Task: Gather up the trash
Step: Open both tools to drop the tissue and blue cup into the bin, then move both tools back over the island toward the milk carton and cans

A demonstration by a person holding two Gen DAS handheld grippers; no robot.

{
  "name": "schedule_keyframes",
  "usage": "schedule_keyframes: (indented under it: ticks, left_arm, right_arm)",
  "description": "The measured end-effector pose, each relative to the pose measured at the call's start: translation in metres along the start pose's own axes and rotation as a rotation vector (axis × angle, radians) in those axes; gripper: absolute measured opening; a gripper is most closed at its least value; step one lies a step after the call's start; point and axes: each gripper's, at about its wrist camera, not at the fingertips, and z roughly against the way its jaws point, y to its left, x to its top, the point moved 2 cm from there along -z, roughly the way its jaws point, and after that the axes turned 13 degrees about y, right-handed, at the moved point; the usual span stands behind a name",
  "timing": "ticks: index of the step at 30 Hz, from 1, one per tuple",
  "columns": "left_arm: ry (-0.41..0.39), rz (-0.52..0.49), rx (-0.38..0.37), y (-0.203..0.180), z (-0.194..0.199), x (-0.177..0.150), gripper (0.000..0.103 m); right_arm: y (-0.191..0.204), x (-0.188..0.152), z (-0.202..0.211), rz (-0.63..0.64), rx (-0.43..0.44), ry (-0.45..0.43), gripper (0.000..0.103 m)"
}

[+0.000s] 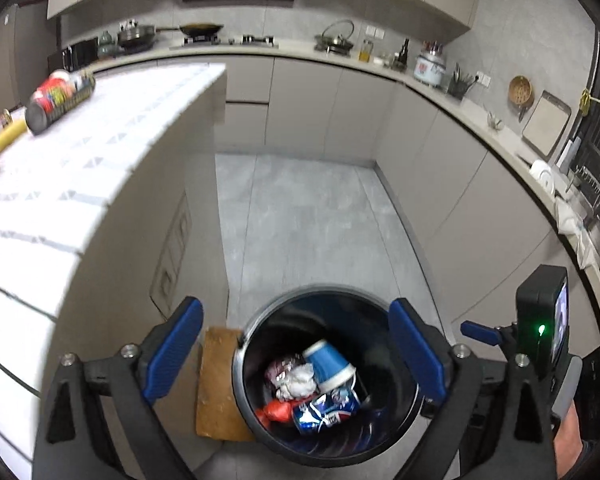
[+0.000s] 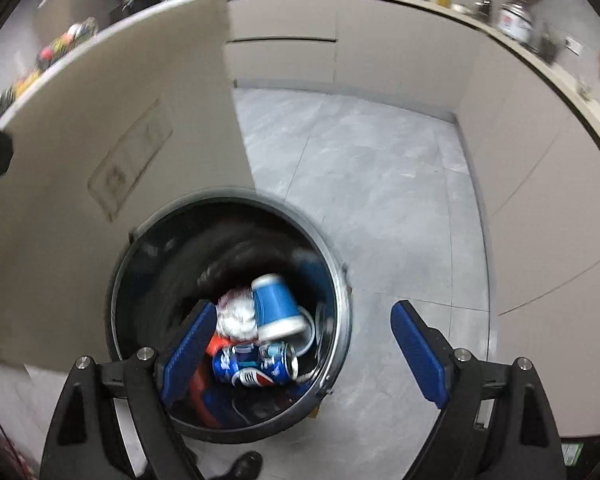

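Observation:
A round dark trash bin [image 1: 312, 290] with a metal rim [image 2: 220, 194] stands on the grey floor below both grippers. Inside it lie a blue paper cup [image 1: 328, 364] [image 2: 276, 306], a crumpled white wad [image 1: 298, 382] [image 2: 236, 318], a crushed blue soda can [image 1: 326, 408] [image 2: 256, 366] and a red-orange wrapper [image 1: 276, 410]. My left gripper [image 1: 294, 308] hovers over the bin, open, nothing between its blue pads. My right gripper [image 2: 304, 307] is also open and empty, above the bin's right half. On the counter to the left lie a dark can [image 1: 60, 96] and a yellow tube [image 1: 4, 132].
A white tiled counter top [image 1: 100, 168] juts out on the left, its cabinet side [image 2: 100, 120] close to the bin. A brown board [image 1: 220, 384] lies beside the bin. A person's shoe [image 2: 244, 466] shows at the bottom. Kitchen cabinets [image 1: 320, 112] line the far wall and right side.

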Motion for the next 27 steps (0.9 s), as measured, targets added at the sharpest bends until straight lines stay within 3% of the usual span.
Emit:
schedule_keyframes:
  ticks: [5, 12, 19, 27]
  left_arm:
    - [-0.050, 0.007, 0.017, 0.008, 0.034, 0.018, 0.099]
    - [-0.109, 0.032, 0.089, 0.036, 0.070, 0.020, 0.100]
    - [-0.153, 0.135, 0.195, 0.101, 0.104, 0.015, 0.100]
    - [-0.167, 0.268, 0.287, 0.195, 0.127, 0.001, 0.100]
  right_arm:
    - [-0.001, 0.020, 0.045, -0.074, 0.015, -0.062, 0.097]
    - [0.031, 0.045, 0.101, -0.047, 0.057, -0.154, 0.097]
    - [0.083, 0.075, 0.127, 0.019, 0.113, -0.218, 0.097]
    - [0.156, 0.103, 0.131, 0.093, 0.159, -0.233, 0.097]
